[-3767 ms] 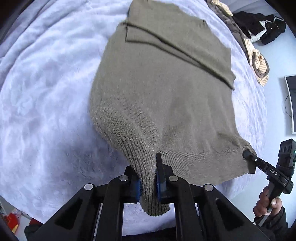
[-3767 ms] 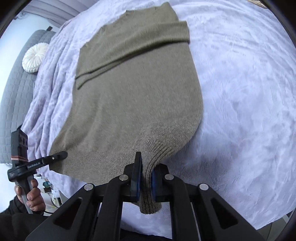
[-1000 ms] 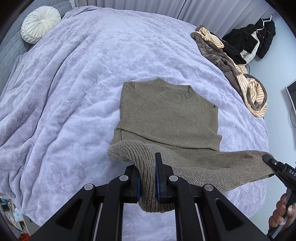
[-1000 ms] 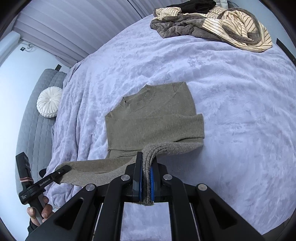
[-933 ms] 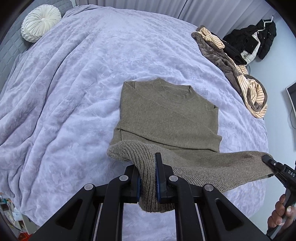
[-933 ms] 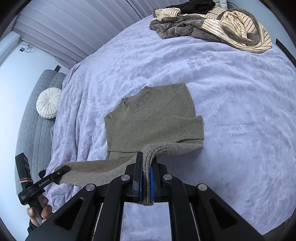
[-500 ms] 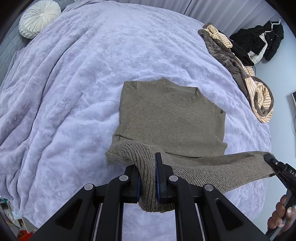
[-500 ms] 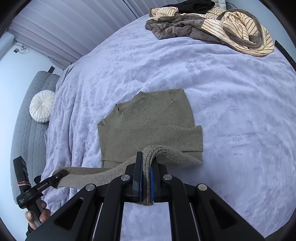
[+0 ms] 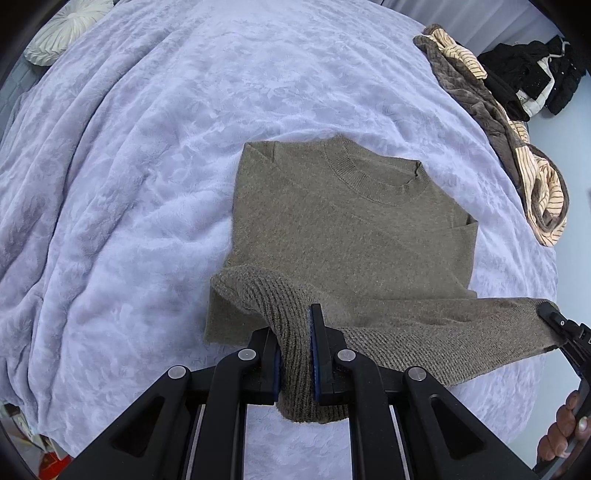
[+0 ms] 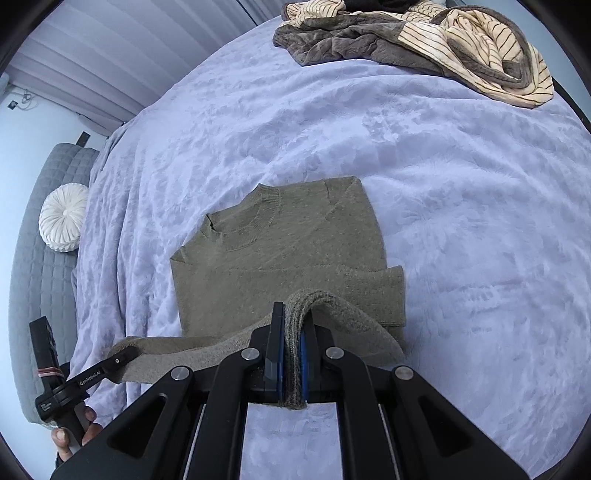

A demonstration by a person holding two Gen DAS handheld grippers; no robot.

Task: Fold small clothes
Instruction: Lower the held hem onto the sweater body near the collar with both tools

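grippers left (image 9: 295,354) and right (image 10: 291,354) both clamped on sweater (image 9: 351,236) hem, lifted above blanket (image 9: 129,166).

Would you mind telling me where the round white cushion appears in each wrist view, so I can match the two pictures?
Left wrist view: the round white cushion sits at the far upper left, at the edge of the lilac blanket.
Right wrist view: the cushion lies at the left edge, mid-height, on the grey quilted surface.
Shared landmark: the olive sweater, with its ribbed collar, lies mid-frame in both.
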